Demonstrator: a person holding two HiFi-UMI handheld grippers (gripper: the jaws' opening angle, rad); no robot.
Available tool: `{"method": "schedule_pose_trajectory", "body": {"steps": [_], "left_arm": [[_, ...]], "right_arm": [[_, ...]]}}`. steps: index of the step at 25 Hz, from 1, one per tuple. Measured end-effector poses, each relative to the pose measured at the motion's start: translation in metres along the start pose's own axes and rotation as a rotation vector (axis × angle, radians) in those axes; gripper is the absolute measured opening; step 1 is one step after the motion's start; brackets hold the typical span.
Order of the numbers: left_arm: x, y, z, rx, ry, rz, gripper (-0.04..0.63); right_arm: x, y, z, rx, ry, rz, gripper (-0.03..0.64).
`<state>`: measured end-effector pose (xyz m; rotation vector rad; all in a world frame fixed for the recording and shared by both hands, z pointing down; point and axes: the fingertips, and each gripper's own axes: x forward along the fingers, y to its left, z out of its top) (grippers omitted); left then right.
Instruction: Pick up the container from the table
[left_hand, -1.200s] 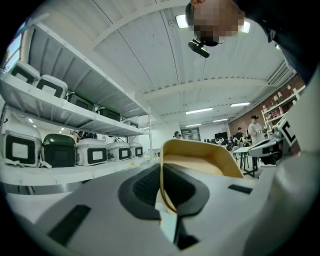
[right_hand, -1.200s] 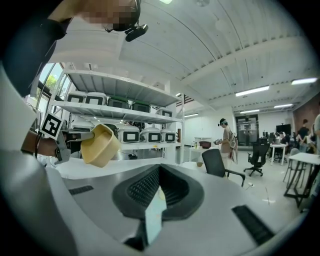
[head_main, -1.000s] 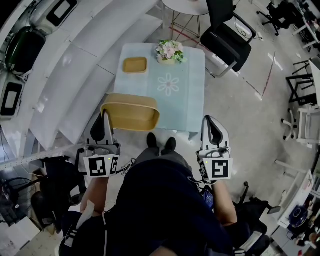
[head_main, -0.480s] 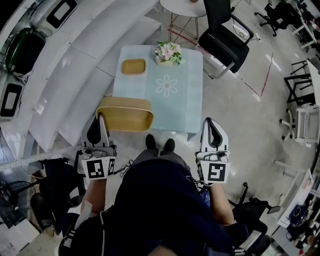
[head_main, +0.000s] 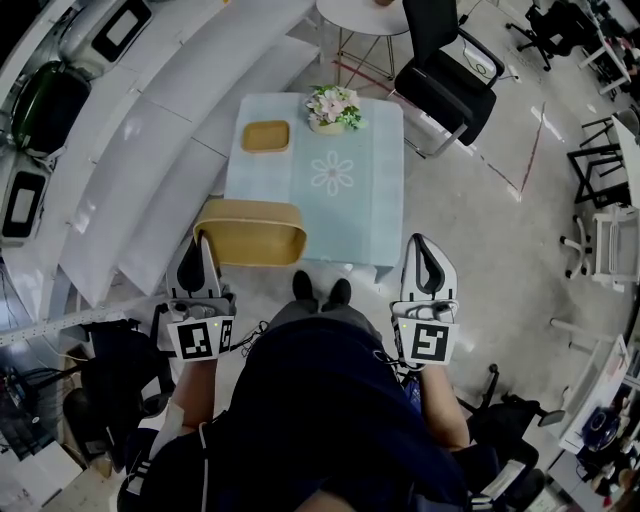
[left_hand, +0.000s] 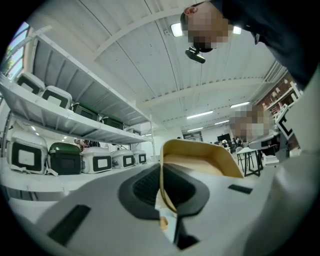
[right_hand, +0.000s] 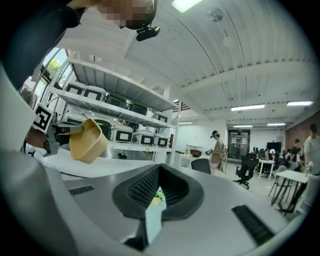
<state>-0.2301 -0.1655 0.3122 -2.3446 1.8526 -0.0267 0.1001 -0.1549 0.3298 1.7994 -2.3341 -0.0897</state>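
At the far left of the head view, a white tiered shelf rack carries white and dark green hard cases. Right of it, the left gripper points level, and its jaws are clamped on one thin side wall of a large tan rectangular container with rounded corners. The left gripper view shows this wall pinched between the two black pads. The container is off the table, held in the air and tilted, and in the head view it overlaps the table's near left corner. The low rectangular table with a pale blue cloth and a white daisy print stands directly ahead of the person's black shoes. A small tan rectangular tray rests on the table's far left part. A bouquet of pink and white flowers stands just beside the tray, at the far edge. The right gripper is held level near the table's near right corner, apart from it. Its jaws are drawn together at the tips and hold nothing; only a narrow slit remains behind the tips, through which the blue cloth and the flowers are visible. A black office chair stands beyond the table's far right corner, with a round white side table to its left.
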Motion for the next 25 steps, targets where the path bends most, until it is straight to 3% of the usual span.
{"method": "schedule_pose_trajectory", "body": {"steps": [25], "left_arm": [[-0.003,-0.012,-0.007,-0.012,0.01,0.002,0.011]], "right_arm": [[0.004,-0.002,-0.007,0.002,0.045,0.025,-0.003]]}}
